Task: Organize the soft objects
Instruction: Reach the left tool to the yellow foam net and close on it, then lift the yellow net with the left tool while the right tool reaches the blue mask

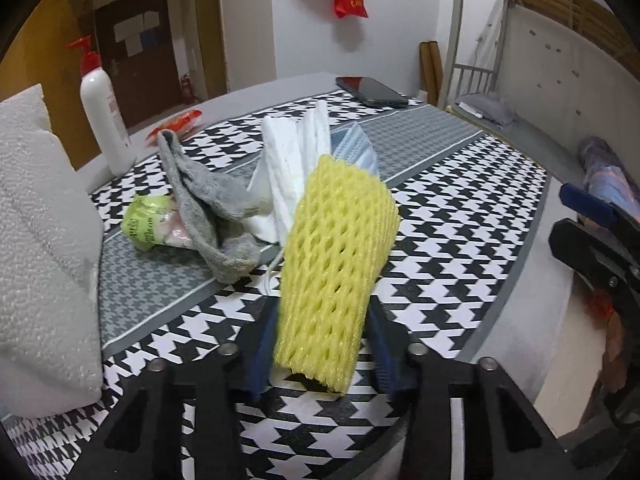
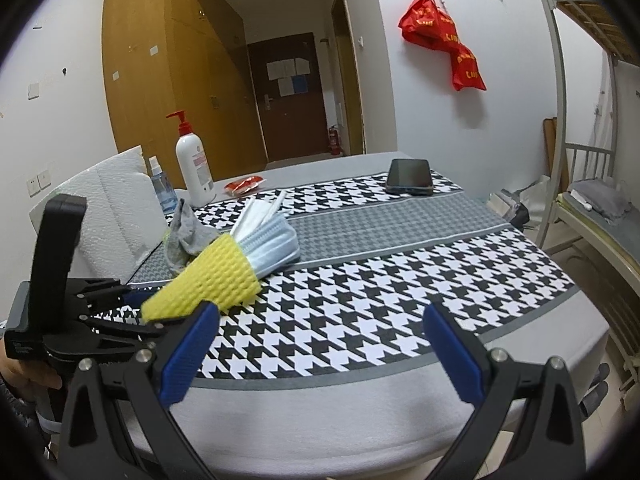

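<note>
Yellow foam net point(image 1: 336, 264) between left jaws

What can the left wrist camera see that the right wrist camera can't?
Only the left wrist view shows the green snack packet under the grey sock.

Only the right wrist view shows the small blue spray bottle and the open right hand-held gripper.

Both show the yellow foam net in the left hand-held gripper, the pump bottle and the phone.

Yellow foam net point(image 1: 334, 268) probably hides left gripper point(image 1: 320, 350) pads.
</note>
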Motion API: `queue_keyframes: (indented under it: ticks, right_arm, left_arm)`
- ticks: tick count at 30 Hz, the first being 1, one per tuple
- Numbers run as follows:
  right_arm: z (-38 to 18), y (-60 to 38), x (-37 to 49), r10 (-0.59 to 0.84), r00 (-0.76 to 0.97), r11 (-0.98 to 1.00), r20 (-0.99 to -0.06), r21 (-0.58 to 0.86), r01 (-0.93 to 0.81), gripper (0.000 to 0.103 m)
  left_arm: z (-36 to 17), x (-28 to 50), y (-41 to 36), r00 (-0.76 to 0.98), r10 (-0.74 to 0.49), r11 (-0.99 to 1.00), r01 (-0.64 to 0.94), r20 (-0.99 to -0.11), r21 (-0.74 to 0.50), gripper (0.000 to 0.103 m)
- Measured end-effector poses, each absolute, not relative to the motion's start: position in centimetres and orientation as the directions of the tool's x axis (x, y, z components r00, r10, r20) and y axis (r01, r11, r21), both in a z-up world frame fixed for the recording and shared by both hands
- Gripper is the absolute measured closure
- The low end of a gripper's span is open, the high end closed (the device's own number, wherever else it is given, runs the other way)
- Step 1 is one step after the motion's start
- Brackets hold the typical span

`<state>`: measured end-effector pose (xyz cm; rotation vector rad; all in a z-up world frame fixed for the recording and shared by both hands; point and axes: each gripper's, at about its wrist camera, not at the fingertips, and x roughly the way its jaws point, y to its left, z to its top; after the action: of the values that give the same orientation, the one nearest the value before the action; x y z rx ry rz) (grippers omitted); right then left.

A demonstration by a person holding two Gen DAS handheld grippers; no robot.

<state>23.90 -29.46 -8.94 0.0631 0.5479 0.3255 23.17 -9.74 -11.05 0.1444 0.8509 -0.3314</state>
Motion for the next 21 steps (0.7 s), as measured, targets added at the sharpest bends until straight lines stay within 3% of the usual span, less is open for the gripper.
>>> queue_keyframes:
  ticks: [4, 13, 21]
  right_arm:
    - [-9.0, -29.6, 23.8, 0.322, 0.803, 0.947, -0.502, 0.148, -0.286, 0.0]
    - [-8.3, -29.3, 23.0, 0.319, 0.812, 0.947, -0.488, 0.142, -0.287, 0.0]
    - [-7.5, -27.4, 22.8, 0.348, 0.805, 0.936, -0.481, 0.129, -0.327, 0.0]
  left_arm:
    - [-10.3, 22.3, -9.6, 0.631, -0.269, 0.93, 0.367, -0.728, -0.025, 0.072]
    - [-7.9, 19.7, -8.0, 0.676, -0.325, 0.923, 0.38, -0.661, -0.066, 0.072]
    - [-7.0, 17.6, -5.4, 0.725, -0.296, 0.945, 0.316, -0.622, -0.081, 0.072]
